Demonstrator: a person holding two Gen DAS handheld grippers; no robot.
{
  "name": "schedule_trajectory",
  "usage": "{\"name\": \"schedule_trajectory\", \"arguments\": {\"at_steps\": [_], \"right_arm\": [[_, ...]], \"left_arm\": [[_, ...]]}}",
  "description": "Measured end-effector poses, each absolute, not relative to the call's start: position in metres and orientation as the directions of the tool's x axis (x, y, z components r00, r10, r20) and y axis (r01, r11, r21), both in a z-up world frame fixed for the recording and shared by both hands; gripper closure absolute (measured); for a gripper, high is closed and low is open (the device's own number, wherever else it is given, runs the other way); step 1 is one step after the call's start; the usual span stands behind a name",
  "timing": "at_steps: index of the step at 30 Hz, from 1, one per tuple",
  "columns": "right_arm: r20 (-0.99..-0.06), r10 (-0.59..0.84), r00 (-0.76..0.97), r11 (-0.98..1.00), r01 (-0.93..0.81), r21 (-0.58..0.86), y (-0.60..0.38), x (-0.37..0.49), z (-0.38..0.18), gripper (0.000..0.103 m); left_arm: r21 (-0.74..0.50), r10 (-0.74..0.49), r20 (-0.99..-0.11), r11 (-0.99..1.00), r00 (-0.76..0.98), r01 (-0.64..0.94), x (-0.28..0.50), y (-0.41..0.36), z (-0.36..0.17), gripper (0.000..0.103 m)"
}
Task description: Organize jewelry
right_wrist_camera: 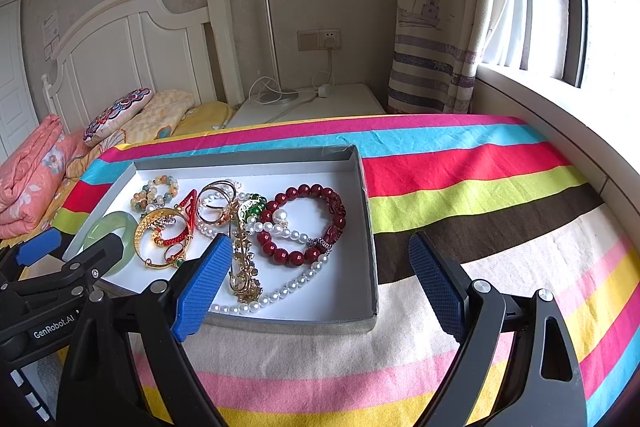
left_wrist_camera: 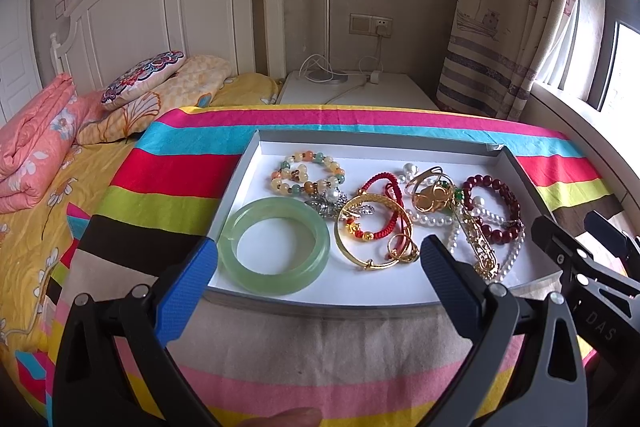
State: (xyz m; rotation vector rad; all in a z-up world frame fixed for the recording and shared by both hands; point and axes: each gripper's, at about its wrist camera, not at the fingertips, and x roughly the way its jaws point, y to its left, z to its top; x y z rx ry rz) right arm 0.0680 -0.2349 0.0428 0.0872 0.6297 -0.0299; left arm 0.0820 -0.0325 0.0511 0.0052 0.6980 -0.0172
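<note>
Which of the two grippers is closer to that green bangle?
Left. The left gripper hovers open right over the green bangle; the right gripper sits farther right, past the tray's right edge.

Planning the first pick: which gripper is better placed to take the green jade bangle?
Left. The left gripper, open, hangs right over the jade bangle in the tray. The right gripper sits past the tray's right edge.

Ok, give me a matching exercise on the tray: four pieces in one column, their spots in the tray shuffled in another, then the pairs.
Spots as seen from the left wrist camera.

Pieces:
1. green jade bangle
2. dark red bead bracelet
3. pastel bead bracelet
4. gold bangle

Spots:
A. far left corner
B. right side, among the pearls
C. near left corner
D. middle, with a red cord across it

Pairs: 1-C, 2-B, 3-A, 4-D
</note>
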Motion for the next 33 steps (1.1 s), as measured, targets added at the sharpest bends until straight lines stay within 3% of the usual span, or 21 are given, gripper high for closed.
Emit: {"name": "schedule_trajectory", "arguments": {"at_steps": [33], "right_arm": [[-0.595, 0.001, 0.804, 0.996, 0.055, 0.076, -0.2340, 0.0689, 0.0412, 0.017]], "left_arm": [[0.024, -0.006, -0.639, 0.999, 0.769, 0.029, 0.0803, -0.0346, 0.0507, 0.003]]}}
